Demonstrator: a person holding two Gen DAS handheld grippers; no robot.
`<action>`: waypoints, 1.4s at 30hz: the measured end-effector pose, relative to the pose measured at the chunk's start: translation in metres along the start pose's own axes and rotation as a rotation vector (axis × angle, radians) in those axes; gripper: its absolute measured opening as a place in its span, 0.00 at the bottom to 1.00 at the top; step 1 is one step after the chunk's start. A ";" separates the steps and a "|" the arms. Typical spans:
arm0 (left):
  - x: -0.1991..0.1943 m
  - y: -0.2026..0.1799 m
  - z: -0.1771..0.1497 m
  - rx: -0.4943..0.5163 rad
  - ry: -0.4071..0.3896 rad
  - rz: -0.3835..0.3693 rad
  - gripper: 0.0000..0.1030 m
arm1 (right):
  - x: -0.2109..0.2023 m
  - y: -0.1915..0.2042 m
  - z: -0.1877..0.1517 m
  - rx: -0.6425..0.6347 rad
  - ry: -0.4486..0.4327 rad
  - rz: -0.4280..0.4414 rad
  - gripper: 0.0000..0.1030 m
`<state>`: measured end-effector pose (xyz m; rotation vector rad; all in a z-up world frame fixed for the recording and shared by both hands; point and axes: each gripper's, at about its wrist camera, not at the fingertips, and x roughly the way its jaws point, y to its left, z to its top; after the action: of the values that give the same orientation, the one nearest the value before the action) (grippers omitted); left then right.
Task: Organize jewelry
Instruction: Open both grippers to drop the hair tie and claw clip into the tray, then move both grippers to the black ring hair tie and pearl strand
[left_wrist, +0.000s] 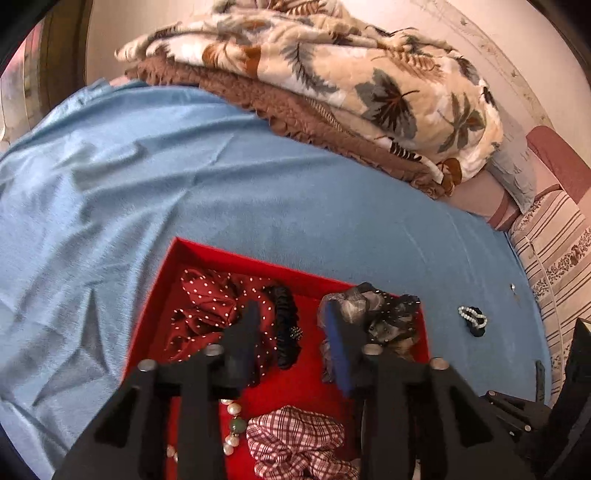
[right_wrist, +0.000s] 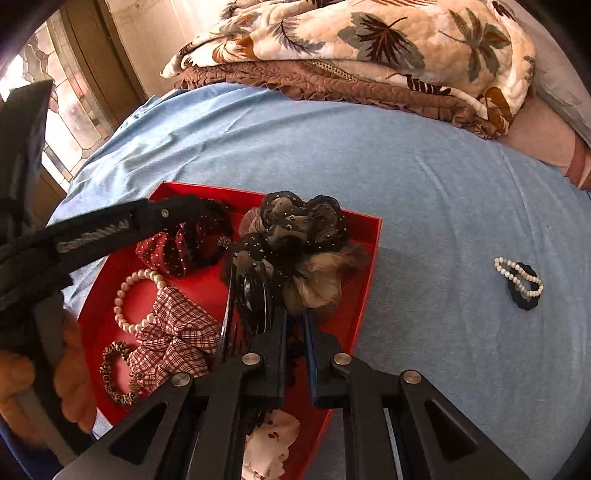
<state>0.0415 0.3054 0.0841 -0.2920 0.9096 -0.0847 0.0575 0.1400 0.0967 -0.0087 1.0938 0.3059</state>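
Note:
A red tray (left_wrist: 236, 258) (right_wrist: 365, 291) lies on the blue bedsheet and holds a red dotted scrunchie (left_wrist: 207, 314) (right_wrist: 166, 251), a plaid scrunchie (left_wrist: 295, 439) (right_wrist: 173, 332), a pearl bracelet (right_wrist: 127, 299), a leopard band (right_wrist: 110, 373) and a dark mesh-and-brown hair piece (left_wrist: 373, 317) (right_wrist: 306, 240). My left gripper (left_wrist: 291, 317) is open and empty above the tray. My right gripper (right_wrist: 291, 314) is nearly closed on the dark hair piece's lower part over the tray. A pearl-and-black bracelet (left_wrist: 472, 319) (right_wrist: 521, 282) lies on the sheet to the right.
A folded leaf-print blanket (left_wrist: 332, 74) (right_wrist: 388, 44) on a brown quilt (left_wrist: 295, 114) lies at the back of the bed. A striped pillow (left_wrist: 554, 258) is at the right. The left gripper's arm (right_wrist: 92, 232) and the hand crosses the tray's left side.

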 end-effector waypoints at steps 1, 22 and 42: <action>-0.006 -0.001 0.000 0.003 -0.014 -0.001 0.38 | -0.001 0.001 0.000 0.003 -0.003 -0.001 0.11; -0.057 -0.007 -0.024 -0.003 -0.144 0.139 0.54 | -0.080 -0.113 -0.042 0.187 -0.127 -0.130 0.49; -0.053 -0.049 -0.033 0.080 -0.190 0.108 0.54 | 0.003 -0.255 0.002 0.462 -0.030 -0.119 0.29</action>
<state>-0.0143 0.2614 0.1196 -0.1729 0.7298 0.0065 0.1238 -0.1034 0.0579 0.3397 1.1084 -0.0583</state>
